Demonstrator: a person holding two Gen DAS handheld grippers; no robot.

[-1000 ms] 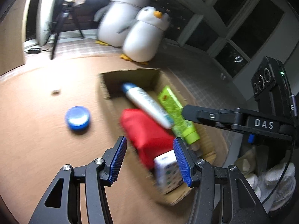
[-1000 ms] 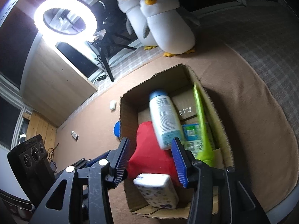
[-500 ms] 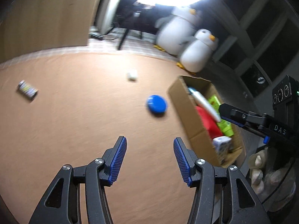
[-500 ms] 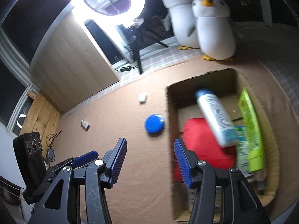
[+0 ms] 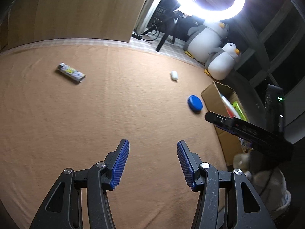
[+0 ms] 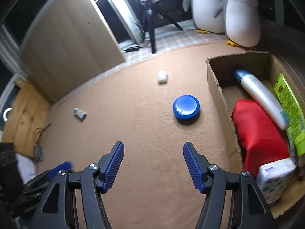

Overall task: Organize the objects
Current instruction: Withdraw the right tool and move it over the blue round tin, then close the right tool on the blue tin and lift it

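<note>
A cardboard box [image 6: 219, 87] stands at the right and holds a red pouch [image 6: 259, 131], a white bottle [image 6: 261, 99], a green tube [image 6: 289, 106] and a tissue pack [image 6: 274, 177]. On the tan mat lie a blue round tin [image 6: 186, 107], a small white case [image 6: 162, 76] and a patterned lighter [image 6: 80, 113]. In the left wrist view they are the tin [image 5: 194, 103], the case [image 5: 174, 75], the lighter [image 5: 71, 72] and the box [image 5: 217, 99]. My left gripper [image 5: 152, 148] and right gripper [image 6: 153, 148] are open and empty above the mat.
Two plush penguins [image 6: 225, 9] sit behind the box. A ring light on a tripod [image 5: 207, 0] and a wooden panel [image 5: 76, 9] stand at the back. The right gripper's arm [image 5: 247, 131] crosses the left wrist view in front of the box.
Both grippers have swung left, away from the box and over the open mat. The lighter and the white case have come into view. Both stay open and empty.
</note>
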